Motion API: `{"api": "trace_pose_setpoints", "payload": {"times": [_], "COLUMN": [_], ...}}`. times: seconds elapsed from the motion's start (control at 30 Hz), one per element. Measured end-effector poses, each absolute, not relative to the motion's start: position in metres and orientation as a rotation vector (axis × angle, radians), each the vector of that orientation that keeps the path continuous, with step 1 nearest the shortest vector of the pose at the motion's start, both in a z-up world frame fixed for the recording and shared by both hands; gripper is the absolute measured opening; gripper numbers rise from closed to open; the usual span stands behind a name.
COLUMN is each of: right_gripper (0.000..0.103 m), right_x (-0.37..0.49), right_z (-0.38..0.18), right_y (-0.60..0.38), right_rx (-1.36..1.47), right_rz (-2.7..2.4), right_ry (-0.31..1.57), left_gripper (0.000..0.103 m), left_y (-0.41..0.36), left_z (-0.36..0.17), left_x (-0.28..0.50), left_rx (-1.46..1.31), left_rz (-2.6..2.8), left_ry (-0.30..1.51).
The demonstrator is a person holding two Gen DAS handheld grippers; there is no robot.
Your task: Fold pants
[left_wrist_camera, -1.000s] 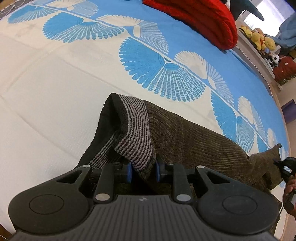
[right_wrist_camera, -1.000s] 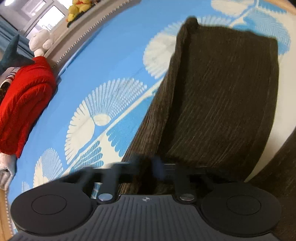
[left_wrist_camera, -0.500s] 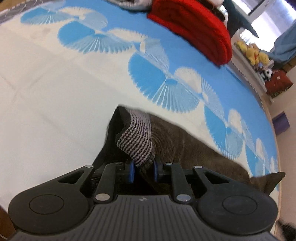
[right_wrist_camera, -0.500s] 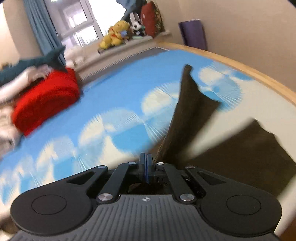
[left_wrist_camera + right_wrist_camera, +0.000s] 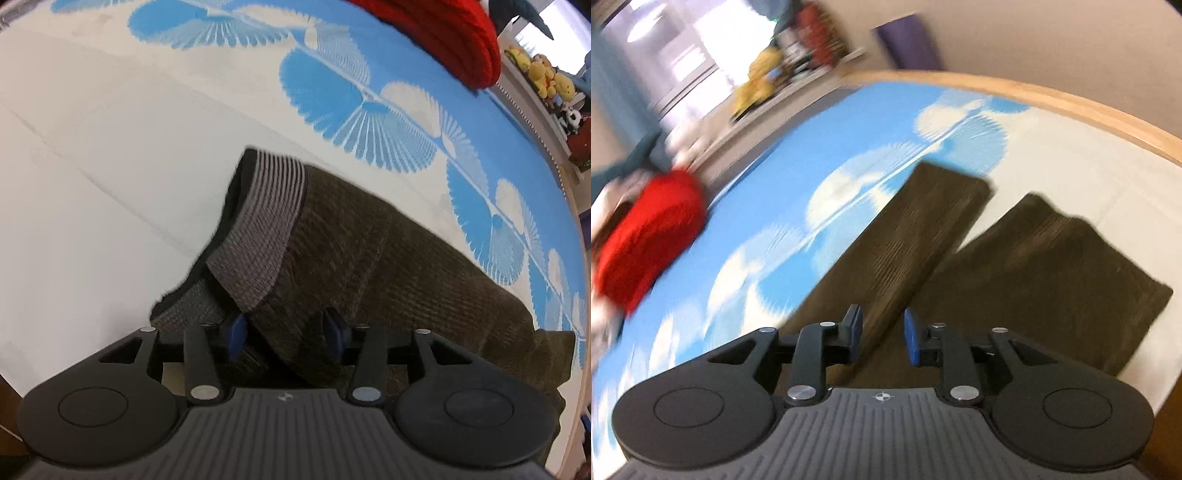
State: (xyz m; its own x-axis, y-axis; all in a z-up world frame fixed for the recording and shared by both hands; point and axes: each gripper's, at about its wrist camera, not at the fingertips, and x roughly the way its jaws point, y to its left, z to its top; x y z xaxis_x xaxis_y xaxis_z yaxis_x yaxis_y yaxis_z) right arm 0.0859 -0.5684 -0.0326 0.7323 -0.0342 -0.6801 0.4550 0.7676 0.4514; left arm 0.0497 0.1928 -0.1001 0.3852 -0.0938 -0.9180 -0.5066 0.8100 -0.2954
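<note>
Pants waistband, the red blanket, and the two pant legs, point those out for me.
striped waistband (image 5: 266, 229), left wrist view, on the grey ribbed band.
red blanket (image 5: 650, 240), right wrist view, on its blurred middle.
left pant leg (image 5: 905, 243), right wrist view, mid-leg.
right pant leg (image 5: 1052, 273), right wrist view, mid-leg.

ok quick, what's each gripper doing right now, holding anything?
Left gripper: jaws just opened, pants waistband between them, not pinched.
Right gripper: just opened, holding nothing.
</note>
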Motion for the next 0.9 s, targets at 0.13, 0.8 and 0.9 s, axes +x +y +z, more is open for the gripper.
{"api": "trace_pose_setpoints", "payload": {"times": [0.13,0.8,0.9], "right_gripper": [0.026,0.003,0.003], "right_x": [0.123,0.191,0.166], "right_z": [-0.075,-0.102,-0.049], "right_y": [-0.592,-0.619,-0.612], "right_rx": [0.764,0.814,0.779], "right_rz": [-0.328,-0.425,-0.371], "right_ry": [0.699,0.614,0.501], "left_gripper": [0.049,0.016,0.013], "left_y": [0.190,0.194,0.195], "left_z": [-0.107,-0.096,-0.075], "left_x": [0.057,0.079,0.074], "left_rx": [-0.577,-0.570,-0.581], "left_rz": [0.288,0.337,0.297], "left_ry": [1.197,1.149,1.050]}}
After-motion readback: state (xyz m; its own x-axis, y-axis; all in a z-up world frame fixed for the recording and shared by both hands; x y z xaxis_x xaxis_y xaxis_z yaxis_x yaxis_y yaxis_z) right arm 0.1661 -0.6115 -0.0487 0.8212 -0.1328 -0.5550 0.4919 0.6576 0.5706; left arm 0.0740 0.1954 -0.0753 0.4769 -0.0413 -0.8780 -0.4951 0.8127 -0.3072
